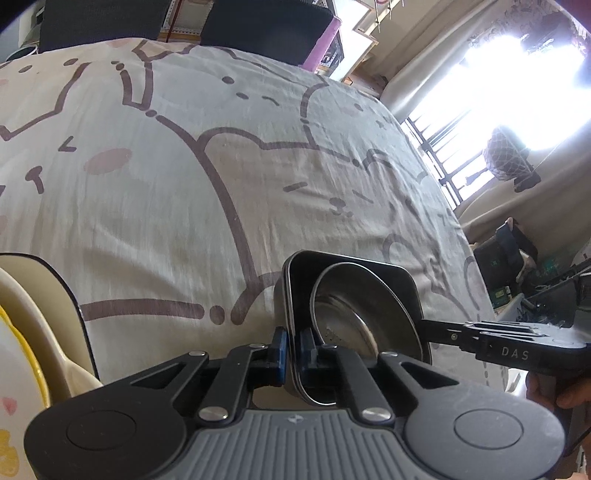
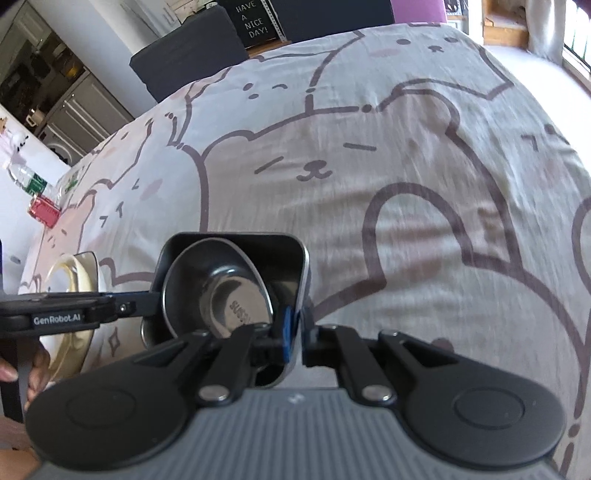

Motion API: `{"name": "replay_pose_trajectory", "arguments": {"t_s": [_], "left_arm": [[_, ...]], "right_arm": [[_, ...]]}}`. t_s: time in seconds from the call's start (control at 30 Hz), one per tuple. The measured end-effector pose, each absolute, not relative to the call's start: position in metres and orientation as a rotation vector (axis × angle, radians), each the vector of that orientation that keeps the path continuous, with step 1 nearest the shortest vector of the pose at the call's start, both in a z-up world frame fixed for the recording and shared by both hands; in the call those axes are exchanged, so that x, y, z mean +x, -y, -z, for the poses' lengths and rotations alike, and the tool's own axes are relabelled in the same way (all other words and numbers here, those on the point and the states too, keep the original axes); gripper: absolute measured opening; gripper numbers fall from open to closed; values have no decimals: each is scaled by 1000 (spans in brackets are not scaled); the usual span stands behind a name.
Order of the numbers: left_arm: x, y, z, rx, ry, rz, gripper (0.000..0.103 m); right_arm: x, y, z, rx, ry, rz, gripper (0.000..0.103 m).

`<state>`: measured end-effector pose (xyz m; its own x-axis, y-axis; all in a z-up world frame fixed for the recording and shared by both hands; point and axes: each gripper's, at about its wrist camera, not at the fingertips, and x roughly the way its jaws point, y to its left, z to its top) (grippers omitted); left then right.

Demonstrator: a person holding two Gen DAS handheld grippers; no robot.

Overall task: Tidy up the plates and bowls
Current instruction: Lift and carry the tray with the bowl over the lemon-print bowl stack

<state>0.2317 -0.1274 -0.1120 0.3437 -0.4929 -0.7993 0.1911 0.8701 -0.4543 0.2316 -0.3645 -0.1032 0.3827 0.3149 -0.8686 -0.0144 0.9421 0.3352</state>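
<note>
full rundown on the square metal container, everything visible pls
The square metal container is dark and steel-looking, with rounded corners and a thin shiny rim. It is tipped above the cartoon-print cloth. A round steel bowl leans inside it. The left tool is shut on one wall; the right tool is shut on the opposite wall.

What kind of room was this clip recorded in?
Probably a lived-in home room: a cartoon-bear printed cloth covers the work surface, a curtained barred window lets in daylight, and a black "Have a nice day" sign stands behind.
</note>
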Motion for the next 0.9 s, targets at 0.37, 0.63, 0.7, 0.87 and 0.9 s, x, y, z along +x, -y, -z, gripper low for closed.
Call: {"name": "replay_pose_trajectory", "arguments": {"t_s": [0.37,0.63,0.7,0.87,0.9], "left_arm": [[223,95,71,-442,-1043,462,7],[205,57,34,-489,-941,467,7],[198,44,26,-492,-914,456,7],[180,6,13,-516,-862,421,7],[176,-2,11,-522,-853,413,7]], "right_arm": [[217,378,61,448,-997,-269,6],[214,361,31,503,-905,-328,6],[213,352,26,500,-897,-343,6],[212,320,15,508,-870,-394,7],[212,313,14,503,-865,-405,7]]}}
